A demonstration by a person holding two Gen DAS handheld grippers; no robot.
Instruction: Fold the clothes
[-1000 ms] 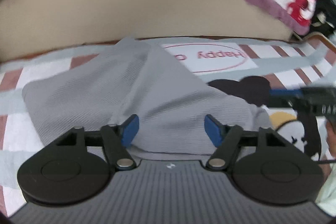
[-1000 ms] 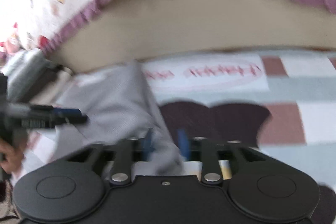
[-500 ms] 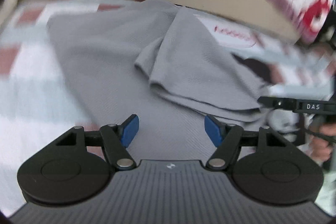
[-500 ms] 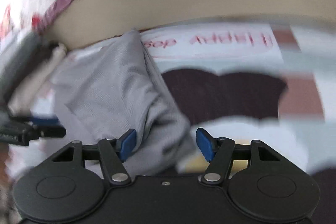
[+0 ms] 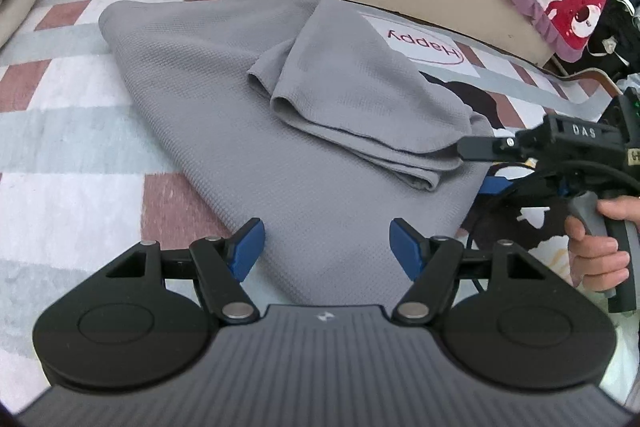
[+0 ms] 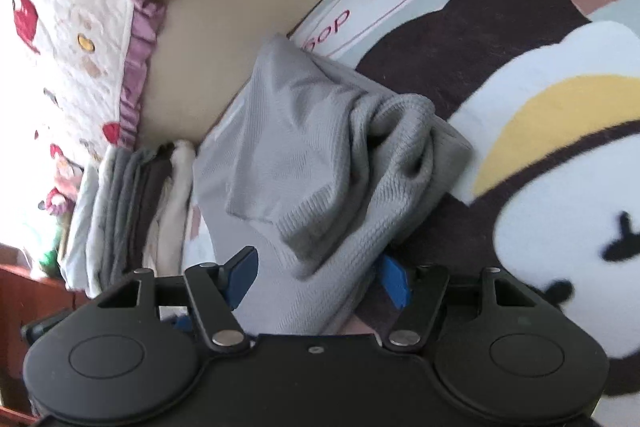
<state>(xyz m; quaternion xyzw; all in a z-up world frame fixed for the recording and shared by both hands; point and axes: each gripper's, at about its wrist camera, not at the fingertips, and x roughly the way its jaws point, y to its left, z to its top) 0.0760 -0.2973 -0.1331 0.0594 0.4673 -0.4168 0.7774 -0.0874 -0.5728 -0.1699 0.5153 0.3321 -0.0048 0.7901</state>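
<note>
A grey waffle-knit garment (image 5: 280, 131) is lying partly folded on a cartoon-printed plush blanket (image 5: 72, 131), its sleeve doubled over. The left gripper (image 5: 326, 247) is hovering wide open, holding nothing. The right gripper (image 6: 316, 277) is spread around the bunched cloth edge. Stacked folded clothes (image 6: 124, 211) are sitting beside the garment.

So the grey garment (image 5: 224, 99) is a waffle-knit thing lying flat on the patterned rug, running from near to far. Its right part is folded back over itself into a thicker layered flap (image 5: 360, 99), with the bunched, wrinkly edge (image 6: 384, 163) sitting on the right side.
</note>
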